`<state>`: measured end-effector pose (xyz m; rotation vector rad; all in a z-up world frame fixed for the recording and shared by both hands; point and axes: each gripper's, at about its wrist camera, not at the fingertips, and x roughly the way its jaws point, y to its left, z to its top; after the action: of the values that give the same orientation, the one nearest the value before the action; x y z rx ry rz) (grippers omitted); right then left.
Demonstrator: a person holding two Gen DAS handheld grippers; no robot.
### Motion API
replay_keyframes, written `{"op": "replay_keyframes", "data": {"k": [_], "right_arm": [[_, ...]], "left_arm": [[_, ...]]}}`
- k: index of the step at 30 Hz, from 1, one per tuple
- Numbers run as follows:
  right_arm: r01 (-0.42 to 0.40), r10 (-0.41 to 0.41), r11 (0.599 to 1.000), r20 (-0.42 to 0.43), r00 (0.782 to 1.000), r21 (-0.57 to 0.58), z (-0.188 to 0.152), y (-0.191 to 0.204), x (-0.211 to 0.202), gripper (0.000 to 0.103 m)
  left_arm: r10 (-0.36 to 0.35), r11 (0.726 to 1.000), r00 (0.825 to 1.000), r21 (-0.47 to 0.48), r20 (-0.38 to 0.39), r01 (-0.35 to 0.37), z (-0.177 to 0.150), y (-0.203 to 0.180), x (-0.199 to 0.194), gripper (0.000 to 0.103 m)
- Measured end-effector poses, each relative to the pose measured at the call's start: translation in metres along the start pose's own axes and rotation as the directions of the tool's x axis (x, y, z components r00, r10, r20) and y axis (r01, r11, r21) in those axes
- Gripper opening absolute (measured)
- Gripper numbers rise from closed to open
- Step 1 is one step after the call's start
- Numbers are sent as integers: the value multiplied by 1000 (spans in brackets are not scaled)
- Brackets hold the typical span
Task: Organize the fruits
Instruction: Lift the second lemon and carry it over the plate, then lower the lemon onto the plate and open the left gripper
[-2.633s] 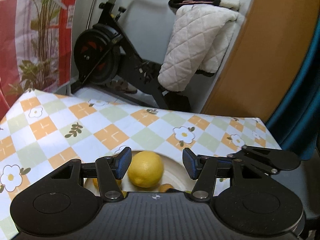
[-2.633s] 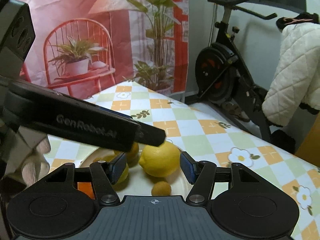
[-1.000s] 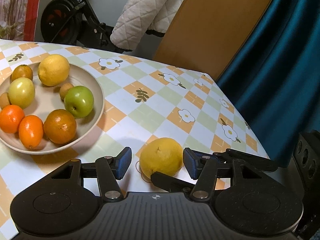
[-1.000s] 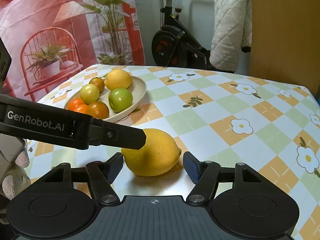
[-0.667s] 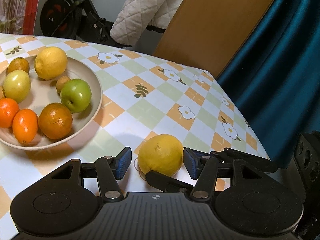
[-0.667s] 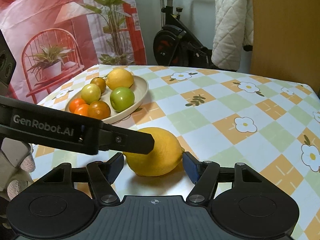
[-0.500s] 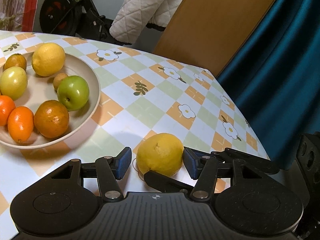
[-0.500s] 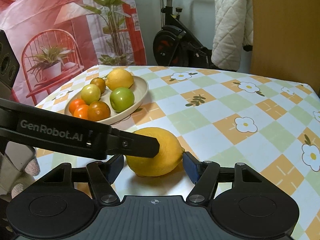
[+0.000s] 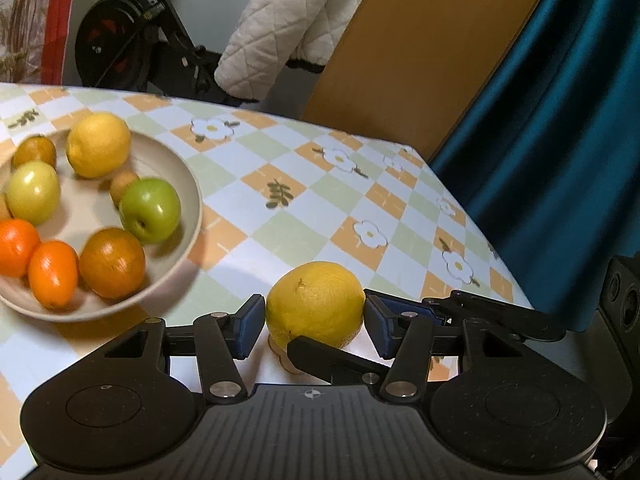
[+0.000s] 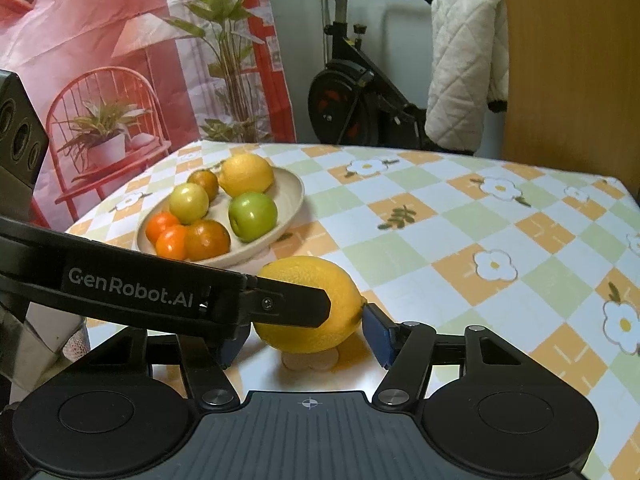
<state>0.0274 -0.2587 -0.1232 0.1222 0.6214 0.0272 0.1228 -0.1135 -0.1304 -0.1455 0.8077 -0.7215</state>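
Yellow lemon now tighter between both closing tools, pads touching.

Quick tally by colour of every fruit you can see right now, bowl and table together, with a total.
Yellow lemons: 2, one in the bowl at, one on the table at
Green apple: 1
Yellow-green apple: 1
Bright orange citrus: 2
Brownish-orange fruits: 2
Small brown fruits: 2, partly hidden
Total: 10
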Motion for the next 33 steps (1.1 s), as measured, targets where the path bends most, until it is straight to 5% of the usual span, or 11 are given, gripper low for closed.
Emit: {"op": "replay_keyframes", "data": {"k": [15, 23, 33], "right_arm": [[-83, 91, 990, 68, 994, -112, 80, 43, 20, 58], [-142, 150, 977, 39, 988, -158, 112, 68, 70, 58], [-178, 172, 965, -44, 984, -193, 110, 75, 114, 58]], "left_arm": [[55, 998, 989, 10, 137, -57, 58, 36, -53, 57], [124, 992, 987, -16, 104, -123, 79, 81, -44, 57], [143, 988, 988, -64, 62, -139, 76, 112, -30, 57]]}}
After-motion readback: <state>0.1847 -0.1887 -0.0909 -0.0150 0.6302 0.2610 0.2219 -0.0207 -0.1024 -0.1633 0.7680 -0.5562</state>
